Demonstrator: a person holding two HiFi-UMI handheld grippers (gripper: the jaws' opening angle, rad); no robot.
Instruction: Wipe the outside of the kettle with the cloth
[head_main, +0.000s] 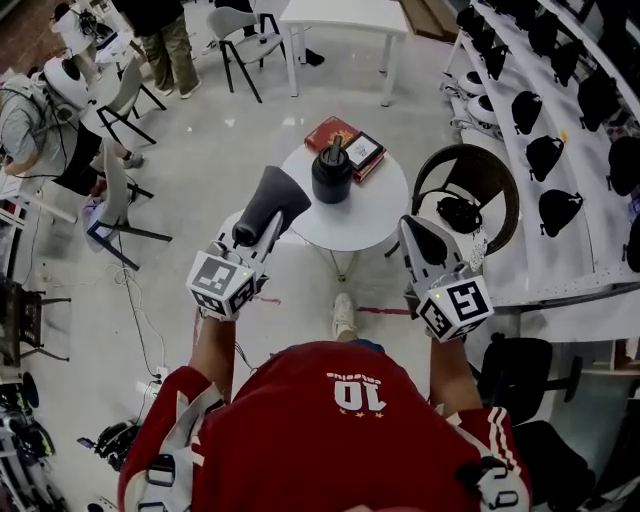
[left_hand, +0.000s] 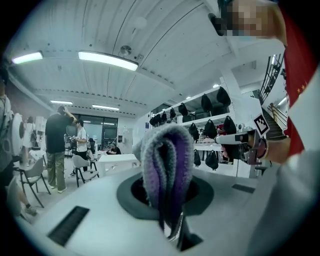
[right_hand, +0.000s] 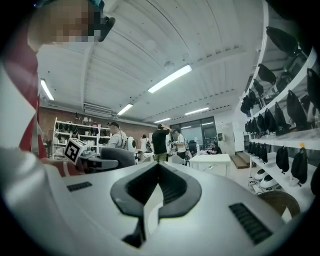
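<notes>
The left claw (head_main: 255, 240) was shut tight on a single cloth (left_hand: 167, 165), grey outside with purple in its folds. In the left gripper view the cloth stood up from between the closed jaws as a doubled loop. In the head view it flared out past the jaw tips toward the bench (head_main: 372, 222). The right claw (right_hand: 158, 172) had its jaws pressed fully together, their dark pads meeting along one seam, and it gripped nothing. Both claws were held on the person's side of the bench, one to each side of it, and neither touched anything on it. One kettle (head_main: 331, 172), black and upright, stood a little left of the middle of the small round white bench. It was well apart from the right claw and nearer the cloth, though not touching it. Behind the kettle lay two flat things at the far edge. One was a red book (head_main: 328, 130), and just beside it was a dark-bordered book (head_main: 364, 150) with a pale face. One round brown chair (head_main: 497, 172) stood just to the right of the bench, with a black object on its seat. Along the right wall ran white shelves (head_main: 575, 150) carrying many black bags, too many and too overlapped to count surely. At the left, one seated person (head_main: 30, 120) wore a white headset, and another person stood at the top edge.
</notes>
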